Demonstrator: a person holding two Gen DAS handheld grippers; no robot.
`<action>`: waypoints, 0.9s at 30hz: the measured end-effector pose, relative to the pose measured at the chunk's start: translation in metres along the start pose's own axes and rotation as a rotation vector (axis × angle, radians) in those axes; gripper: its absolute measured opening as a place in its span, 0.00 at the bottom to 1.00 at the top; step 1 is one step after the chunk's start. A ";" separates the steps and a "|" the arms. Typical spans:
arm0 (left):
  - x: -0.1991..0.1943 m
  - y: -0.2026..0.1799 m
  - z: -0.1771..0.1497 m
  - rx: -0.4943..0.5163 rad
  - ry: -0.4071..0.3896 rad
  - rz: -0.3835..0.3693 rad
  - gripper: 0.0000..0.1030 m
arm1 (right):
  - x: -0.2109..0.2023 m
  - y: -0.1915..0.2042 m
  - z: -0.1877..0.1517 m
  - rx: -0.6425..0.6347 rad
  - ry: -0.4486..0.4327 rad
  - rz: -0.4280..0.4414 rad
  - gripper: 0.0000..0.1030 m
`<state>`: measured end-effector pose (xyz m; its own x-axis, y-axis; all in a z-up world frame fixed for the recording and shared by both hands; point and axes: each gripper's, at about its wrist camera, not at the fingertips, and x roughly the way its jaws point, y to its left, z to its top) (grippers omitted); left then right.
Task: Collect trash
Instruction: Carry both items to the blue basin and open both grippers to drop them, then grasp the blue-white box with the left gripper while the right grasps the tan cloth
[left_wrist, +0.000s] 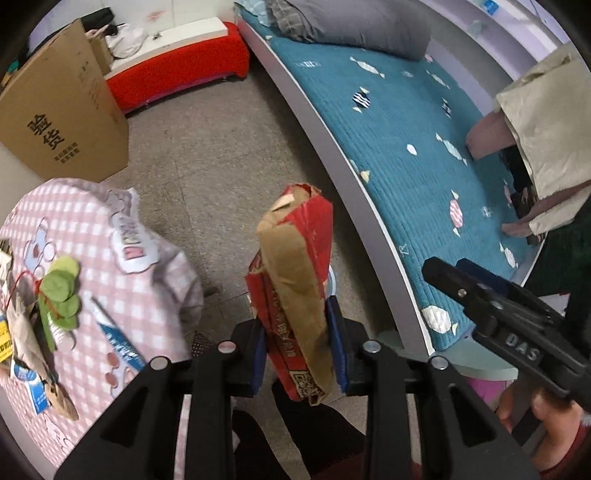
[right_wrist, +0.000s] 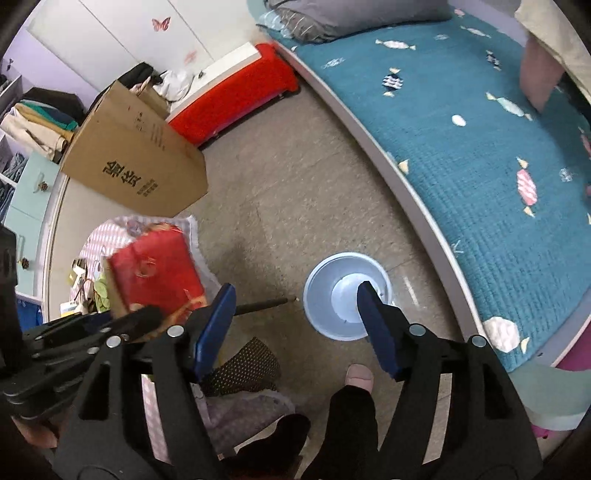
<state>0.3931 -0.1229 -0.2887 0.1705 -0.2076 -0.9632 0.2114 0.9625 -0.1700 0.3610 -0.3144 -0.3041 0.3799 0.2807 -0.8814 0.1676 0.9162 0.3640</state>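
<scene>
My left gripper (left_wrist: 299, 332) is shut on a flattened red and brown cardboard box (left_wrist: 295, 280), held upright above the floor. The same box shows as a red slab (right_wrist: 157, 267) at the left of the right wrist view. My right gripper (right_wrist: 295, 321) is open and empty, above a light blue trash bin (right_wrist: 345, 295) that stands on the floor by the bed. It also shows at the right of the left wrist view (left_wrist: 491, 302). More litter lies on a pink checked table (left_wrist: 147, 295): green leaves (left_wrist: 61, 295), a blue and white tube (left_wrist: 118, 339), paper scraps (left_wrist: 33, 384).
A bed with a teal quilt (left_wrist: 406, 147) runs along the right. A big cardboard carton (right_wrist: 136, 155) leans at the left. A red bench (right_wrist: 236, 96) stands at the back. The person's feet (right_wrist: 358, 376) are under the grippers, next to a dotted slipper (right_wrist: 251, 362).
</scene>
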 end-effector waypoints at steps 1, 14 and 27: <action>0.002 -0.005 0.003 0.007 0.004 -0.001 0.28 | -0.005 -0.002 0.001 0.004 -0.012 0.001 0.65; 0.012 -0.050 0.027 0.087 -0.013 0.019 0.63 | -0.046 -0.021 0.009 0.044 -0.122 -0.026 0.66; -0.023 -0.017 0.007 -0.004 -0.080 0.040 0.71 | -0.052 0.013 0.000 -0.020 -0.120 0.007 0.67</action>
<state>0.3924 -0.1358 -0.2624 0.2557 -0.1818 -0.9495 0.1992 0.9710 -0.1323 0.3430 -0.3174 -0.2536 0.4878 0.2522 -0.8357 0.1469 0.9200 0.3634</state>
